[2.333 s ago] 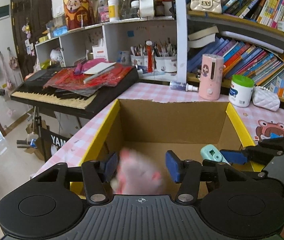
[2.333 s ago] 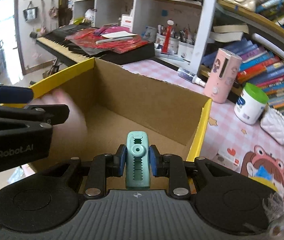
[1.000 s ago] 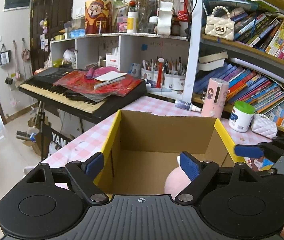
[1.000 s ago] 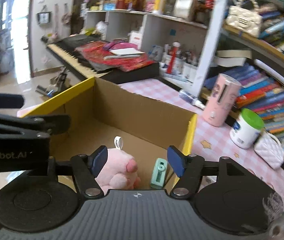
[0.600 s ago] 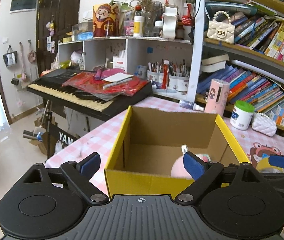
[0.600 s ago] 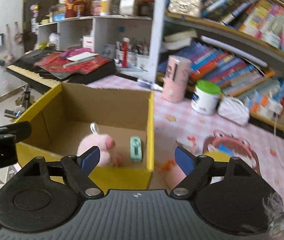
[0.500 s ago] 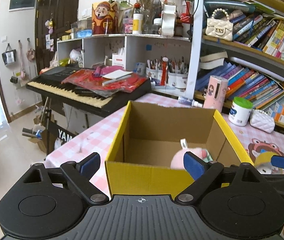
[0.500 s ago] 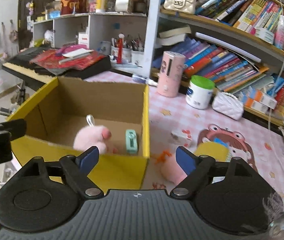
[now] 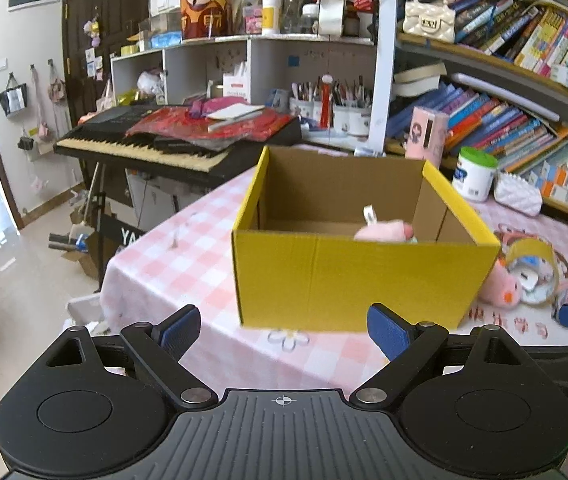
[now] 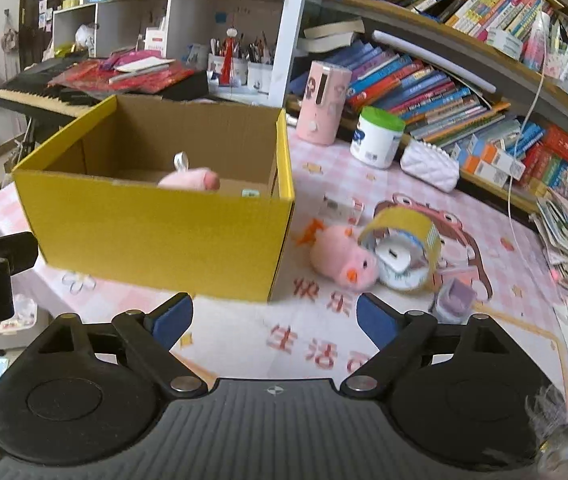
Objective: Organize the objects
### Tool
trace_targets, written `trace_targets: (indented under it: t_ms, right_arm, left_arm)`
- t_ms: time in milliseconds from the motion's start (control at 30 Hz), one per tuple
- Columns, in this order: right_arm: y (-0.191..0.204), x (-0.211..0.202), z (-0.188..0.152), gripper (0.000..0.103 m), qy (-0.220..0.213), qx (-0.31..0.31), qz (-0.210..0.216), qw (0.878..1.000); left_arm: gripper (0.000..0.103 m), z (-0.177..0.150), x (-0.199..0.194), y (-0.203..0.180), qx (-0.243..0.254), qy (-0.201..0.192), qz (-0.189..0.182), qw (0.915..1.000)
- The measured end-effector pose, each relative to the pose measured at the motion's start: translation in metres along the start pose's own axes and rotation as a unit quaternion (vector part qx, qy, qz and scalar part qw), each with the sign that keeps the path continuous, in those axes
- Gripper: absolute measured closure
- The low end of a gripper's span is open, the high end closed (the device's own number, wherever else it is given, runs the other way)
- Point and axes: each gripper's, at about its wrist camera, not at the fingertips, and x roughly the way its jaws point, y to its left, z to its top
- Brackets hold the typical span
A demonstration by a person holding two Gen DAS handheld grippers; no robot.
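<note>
Gripper [image 10: 273, 320] before yellow cardboard box [image 10: 155, 236]

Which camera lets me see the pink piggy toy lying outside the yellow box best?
The right wrist view. There the pink piggy toy lies in plain sight on the tablecloth, between the yellow box and the tape roll. In the left wrist view, the box corner hides most of it, with only its snout end poking out.

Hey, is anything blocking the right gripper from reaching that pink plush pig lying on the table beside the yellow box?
Nothing visible. The right gripper is open over bare tablecloth, and the pink plush pig lies ahead, touching only the tape roll on its far side.
</note>
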Motion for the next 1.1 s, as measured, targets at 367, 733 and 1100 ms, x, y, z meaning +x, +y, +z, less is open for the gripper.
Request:
trace_targets:
  t_ms: [367,733,1100]
  right_arm:
    - [0.011,-0.024,-0.035,0.002,0.027,0.002,-0.027,0.999]
    - [0.014,-0.044,-0.057,0.000,0.037,0.014,-0.040,0.998]
    - [-0.002,-0.062,-0.076,0.000,0.044,0.051,-0.070,0.995]
  left_arm:
    - [0.005,-0.028,-0.023,0.005,0.018,0.025,-0.001,0.9995]
    - [0.005,-0.043,-0.037,0.008,0.033,0.035,-0.012,0.9988]
    - [0.004,-0.054,-0.046,-0.007,0.061,0.043,-0.051,0.9959]
